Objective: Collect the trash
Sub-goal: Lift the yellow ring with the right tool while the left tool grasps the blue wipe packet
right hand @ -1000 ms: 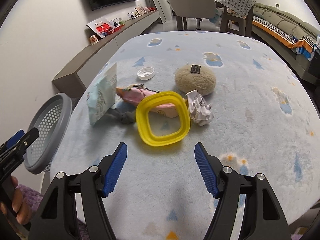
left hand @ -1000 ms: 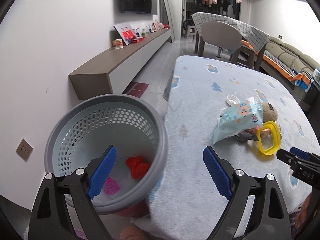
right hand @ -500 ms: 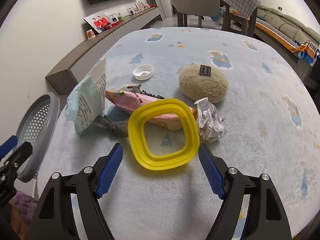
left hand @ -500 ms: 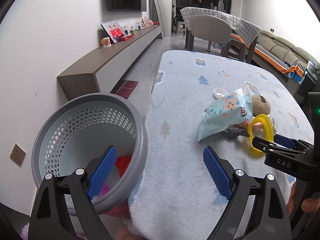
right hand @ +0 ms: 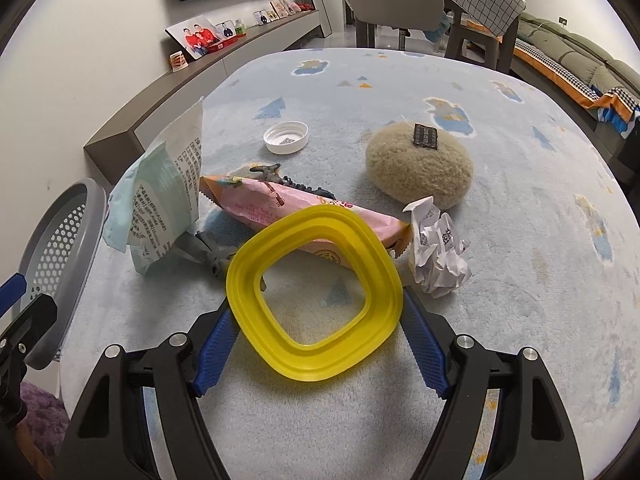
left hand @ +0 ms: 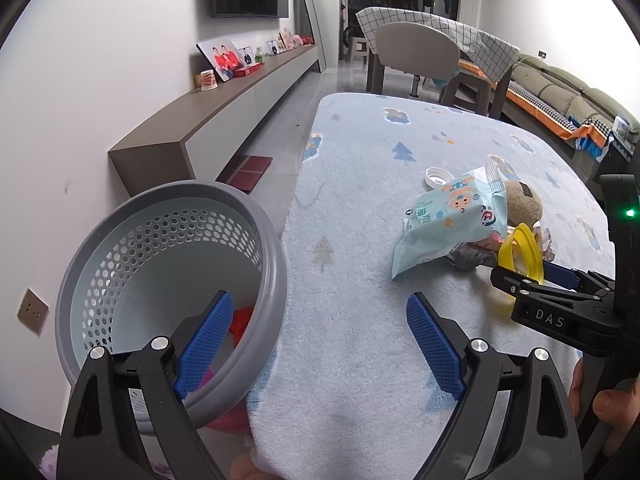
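A yellow plastic ring [right hand: 320, 220] lies on the fleece-covered table [right hand: 520, 200], leaning on a pink snack wrapper [right hand: 288, 208]. My right gripper [right hand: 318, 308] is open, its blue pads flanking the ring's near half; I see no squeeze on it. Beside the ring are a crumpled paper ball [right hand: 438, 256], a pale blue wipes pack [right hand: 164, 200] and a white cap [right hand: 286, 136]. My left gripper [left hand: 318, 300] is open and empty over the table's near edge, next to the grey perforated bin [left hand: 276, 264]. Red trash [left hand: 242, 320] lies in the bin.
A beige plush lump [right hand: 420, 168] sits behind the paper ball. A grey twisted wrapper [right hand: 204, 248] lies under the wipes pack. The bin stands off the table's left edge, by a long low cabinet [left hand: 224, 128]. A chair [left hand: 416, 52] and sofa [left hand: 560, 96] are beyond the table.
My right gripper has come forward and down, so the yellow ring now sits between its pads, which stand a little wider. The left gripper has shifted from over the bin toward the table.
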Demonstrator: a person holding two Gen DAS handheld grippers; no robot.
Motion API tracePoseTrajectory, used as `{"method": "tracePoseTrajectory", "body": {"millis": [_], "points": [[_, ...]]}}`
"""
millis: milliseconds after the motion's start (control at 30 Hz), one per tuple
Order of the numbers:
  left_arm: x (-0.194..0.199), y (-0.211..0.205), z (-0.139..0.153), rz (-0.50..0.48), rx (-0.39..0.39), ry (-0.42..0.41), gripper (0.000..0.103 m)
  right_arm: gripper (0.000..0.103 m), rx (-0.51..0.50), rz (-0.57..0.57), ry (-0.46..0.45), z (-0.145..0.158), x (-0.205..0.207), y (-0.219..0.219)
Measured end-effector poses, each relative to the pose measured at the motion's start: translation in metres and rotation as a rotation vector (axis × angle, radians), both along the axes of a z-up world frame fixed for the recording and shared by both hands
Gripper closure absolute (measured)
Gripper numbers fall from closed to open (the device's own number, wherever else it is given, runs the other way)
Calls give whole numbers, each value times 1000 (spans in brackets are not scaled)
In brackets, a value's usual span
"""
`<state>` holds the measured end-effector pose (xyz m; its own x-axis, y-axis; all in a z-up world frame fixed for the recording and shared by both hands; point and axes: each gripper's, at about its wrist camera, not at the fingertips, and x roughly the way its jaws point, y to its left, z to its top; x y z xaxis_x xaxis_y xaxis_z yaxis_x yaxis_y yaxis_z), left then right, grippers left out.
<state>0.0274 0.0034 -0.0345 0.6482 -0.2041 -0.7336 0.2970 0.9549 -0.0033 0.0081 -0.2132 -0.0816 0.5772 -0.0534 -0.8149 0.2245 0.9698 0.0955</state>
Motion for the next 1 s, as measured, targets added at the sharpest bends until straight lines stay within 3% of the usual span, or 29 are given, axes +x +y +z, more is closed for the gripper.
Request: {"method": "tracePoseTrajectory", "body": {"millis": [300, 467, 833, 1000], "points": [[-8, -1, 3, -3, 1, -21, 16, 30, 16, -6, -23, 12, -27, 1], [-16, -8, 12, -27, -40, -34, 16, 30, 26, -30, -21, 16, -52, -5], [-15, -59, 6, -90, -51, -82, 14, 30, 109, -80, -59, 25, -87, -36], [-1, -86, -6, -95, -18, -91, 14, 30, 154, -90, -87, 31, -92, -48]]}}
